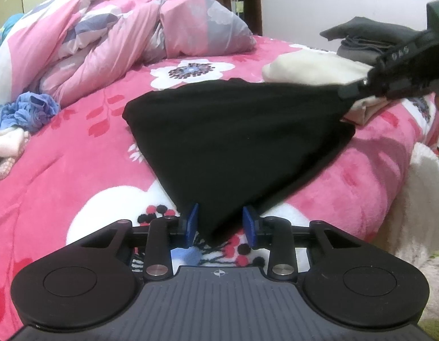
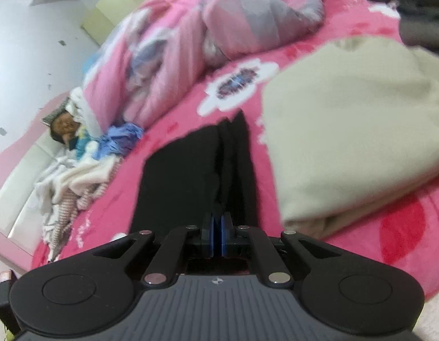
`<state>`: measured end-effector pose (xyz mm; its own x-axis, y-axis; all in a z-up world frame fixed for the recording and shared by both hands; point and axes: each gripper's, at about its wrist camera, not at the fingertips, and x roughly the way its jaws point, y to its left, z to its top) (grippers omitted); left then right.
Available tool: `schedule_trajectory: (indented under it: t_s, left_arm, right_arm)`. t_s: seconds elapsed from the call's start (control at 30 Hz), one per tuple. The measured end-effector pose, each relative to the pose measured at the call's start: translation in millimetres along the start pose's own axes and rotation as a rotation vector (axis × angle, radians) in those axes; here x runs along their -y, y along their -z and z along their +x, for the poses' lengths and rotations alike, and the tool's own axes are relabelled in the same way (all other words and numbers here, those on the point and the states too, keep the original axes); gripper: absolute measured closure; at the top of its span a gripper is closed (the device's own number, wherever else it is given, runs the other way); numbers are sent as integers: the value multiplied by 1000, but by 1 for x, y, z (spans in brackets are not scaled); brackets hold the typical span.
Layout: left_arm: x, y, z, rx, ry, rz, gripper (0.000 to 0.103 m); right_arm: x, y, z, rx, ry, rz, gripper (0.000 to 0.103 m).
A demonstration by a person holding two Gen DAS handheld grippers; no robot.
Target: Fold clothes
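A black garment [image 1: 233,142] lies spread on the pink flowered bed cover [image 1: 77,170]. Its near corner sits between the blue pads [image 1: 192,224] of my left gripper [image 1: 221,224], which stand apart on either side of it, so that gripper is open. At the far right my right gripper [image 1: 347,91] is shut on another corner of the garment and holds it a little above the bed. In the right wrist view, the right gripper [image 2: 218,224] has its blue pads together on a fold of the black garment [image 2: 185,176].
A beige folded garment [image 2: 347,130] lies right beside the black one, with a grey folded stack [image 1: 367,42] behind it. A heaped pink duvet [image 1: 105,37], a blue cloth [image 1: 29,110] and white clothes [image 2: 71,187] fill the left. A person [image 2: 63,126] lies there. The bed's edge [image 1: 427,184] is at the right.
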<state>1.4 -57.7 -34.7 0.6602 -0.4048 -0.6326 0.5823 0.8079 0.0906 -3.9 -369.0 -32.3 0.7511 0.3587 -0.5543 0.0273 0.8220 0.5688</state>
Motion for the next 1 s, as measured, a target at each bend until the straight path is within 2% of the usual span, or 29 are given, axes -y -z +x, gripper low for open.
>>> schedule_trajectory:
  t_s: [0.07,0.23,0.4,0.53,0.67,0.73,0.8,0.87,0.93,1.0]
  left_arm:
    - [0,2,0,1,3,4,69]
    - [0,5,6,-26,10,4,69]
    - [-7,5,-2,-45,16,-16,67]
    - [-27,-1,-25,-17,30,-113,64]
    - [-43,-19,-35,36,68,-212,58]
    - [-39,-28,-25,54,78,-208,57]
    - [-32,-34,-10,52,84,-181,57]
    - [-23,-31,7,28,94,-155,57]
    - [-16,-23,25,-20,80,-129,57]
    - [-17,-16,30,-33,75,-140,56]
  right_arm:
    - [-4,-1,-5,14,10,-25,99]
    - [19,13,19,-48,90,8,99]
    - [21,18,19,-59,93,-3,98]
    - [4,15,-4,-15,94,-100,96]
    - [-25,5,-27,84,113,-244,96]
    - [-39,0,-26,117,95,-305,96]
    - [-52,-1,-12,116,84,-365,96]
    - [-59,1,4,98,80,-421,96]
    - [-52,10,23,39,110,-448,96]
    - [-39,20,43,-35,175,-467,97]
